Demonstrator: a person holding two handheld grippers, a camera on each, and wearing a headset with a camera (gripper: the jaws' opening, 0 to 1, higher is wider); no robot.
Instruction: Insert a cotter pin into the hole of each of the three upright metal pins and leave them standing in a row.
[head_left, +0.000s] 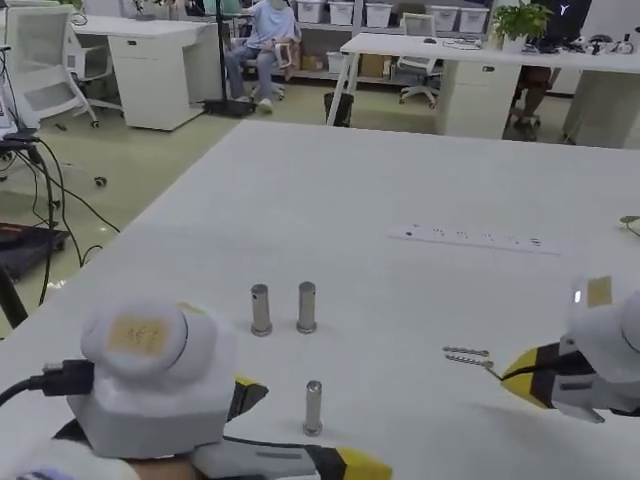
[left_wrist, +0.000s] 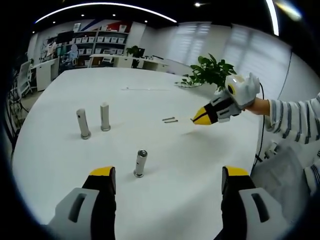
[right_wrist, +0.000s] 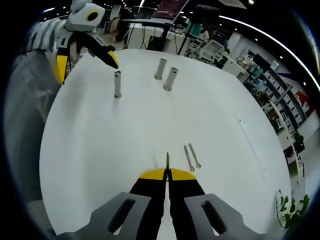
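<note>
Fingers (right_wrist: 152, 175) of right gripper (right_wrist: 167, 174) pinched on cotter pin (right_wrist: 167, 160); left gripper (left_wrist: 168, 173) spread wide, nearest metal pin (left_wrist: 140, 163) upright ahead, toward near bench (head_left: 400, 200) edge.

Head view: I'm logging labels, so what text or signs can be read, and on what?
Sticker on left gripper: dark marks, too blurred to read.
Yellow tag on right gripper: no legible text.
Power strip: markings too small to read.

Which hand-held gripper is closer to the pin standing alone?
Left. The left hand-held gripper faces the lone pin closely; the right hand-held gripper, holding a cotter pin, sits farther off.
</note>
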